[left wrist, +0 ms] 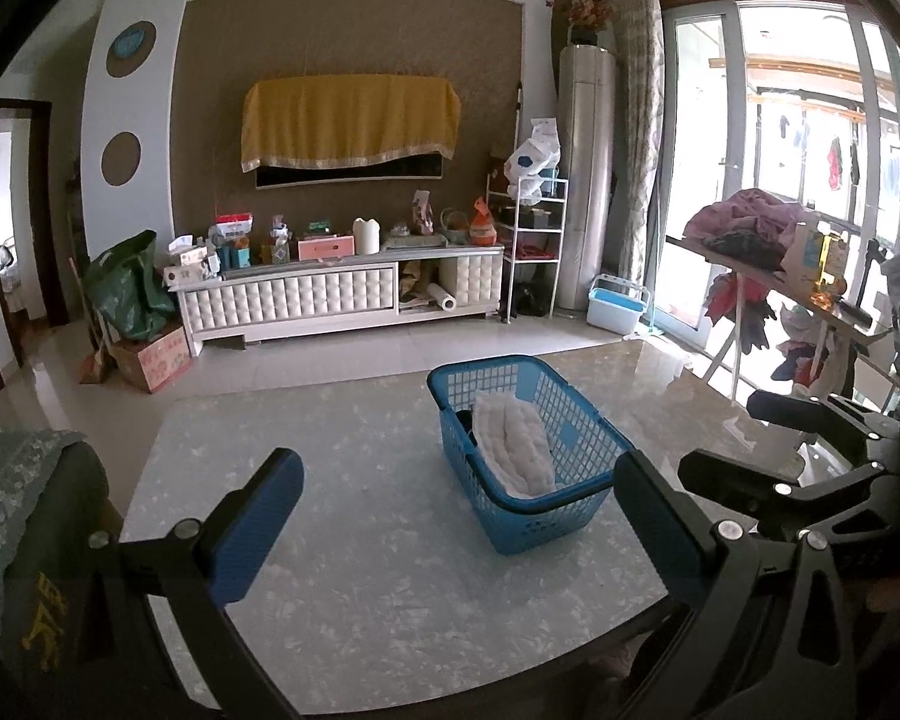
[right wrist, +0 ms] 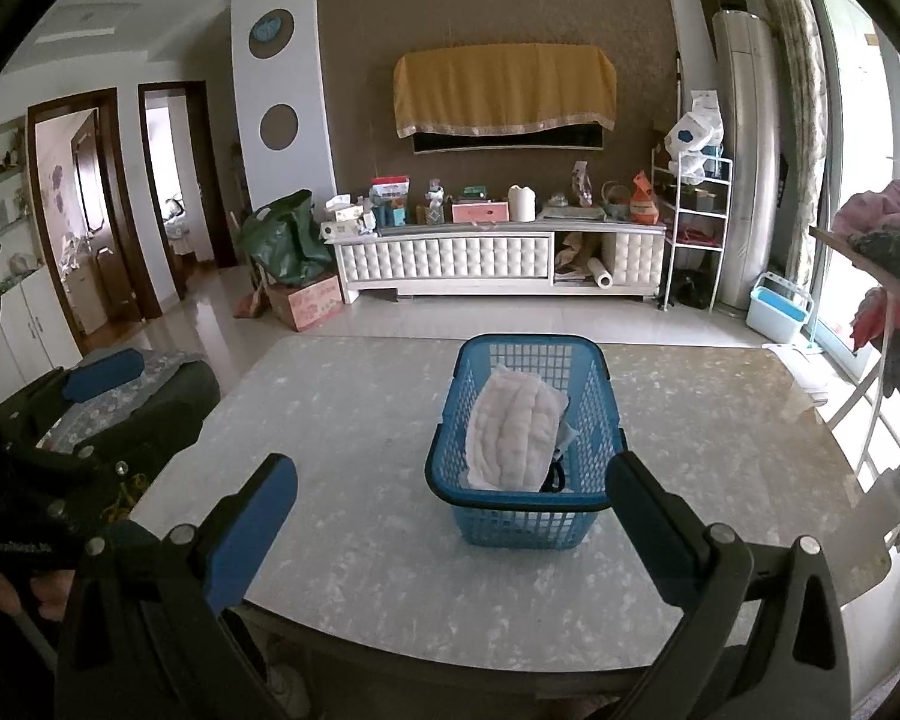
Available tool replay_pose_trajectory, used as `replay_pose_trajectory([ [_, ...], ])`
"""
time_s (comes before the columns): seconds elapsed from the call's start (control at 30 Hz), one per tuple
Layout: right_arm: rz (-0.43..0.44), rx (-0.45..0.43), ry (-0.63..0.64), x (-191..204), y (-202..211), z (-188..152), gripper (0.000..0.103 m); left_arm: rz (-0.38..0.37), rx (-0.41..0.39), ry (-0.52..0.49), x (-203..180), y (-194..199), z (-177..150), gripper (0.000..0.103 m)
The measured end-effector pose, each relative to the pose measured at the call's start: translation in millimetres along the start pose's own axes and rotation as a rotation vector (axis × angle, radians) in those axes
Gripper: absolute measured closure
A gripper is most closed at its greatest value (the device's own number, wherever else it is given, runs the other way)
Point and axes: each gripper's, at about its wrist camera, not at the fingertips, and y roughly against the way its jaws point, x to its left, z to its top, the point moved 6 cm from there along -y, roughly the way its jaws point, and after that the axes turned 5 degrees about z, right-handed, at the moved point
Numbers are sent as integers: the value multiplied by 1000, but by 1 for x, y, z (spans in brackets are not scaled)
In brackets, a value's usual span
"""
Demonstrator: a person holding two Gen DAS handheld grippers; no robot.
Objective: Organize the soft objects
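A blue plastic basket point(left wrist: 576, 516) point(right wrist: 480, 516) stands on the marble table point(left wrist: 354, 576) point(right wrist: 360, 420). Inside it lies a folded white quilted cloth point(left wrist: 519, 447) point(right wrist: 513, 435), with a dark item point(right wrist: 555, 477) partly hidden beneath it. My left gripper point(left wrist: 456, 516) hovers open above the table's near side, the basket just past its right finger. My right gripper point(right wrist: 450, 516) is open too, held in front of the basket with nothing between its fingers. In the left wrist view the right gripper point(left wrist: 756, 444) shows at the right edge; in the right wrist view the left gripper's blue pad point(right wrist: 105, 375) shows at far left.
A cloth-covered seat point(right wrist: 132, 402) stands left of the table. An ironing board piled with clothes point(left wrist: 750, 228) stands to the right by the window. Beyond the table are a TV cabinet point(right wrist: 498, 261), a cardboard box point(left wrist: 153, 363) and a light blue bin point(right wrist: 777, 306) on the floor.
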Motion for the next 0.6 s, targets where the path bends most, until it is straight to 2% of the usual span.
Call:
replay_pose_trajectory([
  [0.6,6,-3,4,1,4,-6,0,1,-9,-3,-4,6,3,0],
])
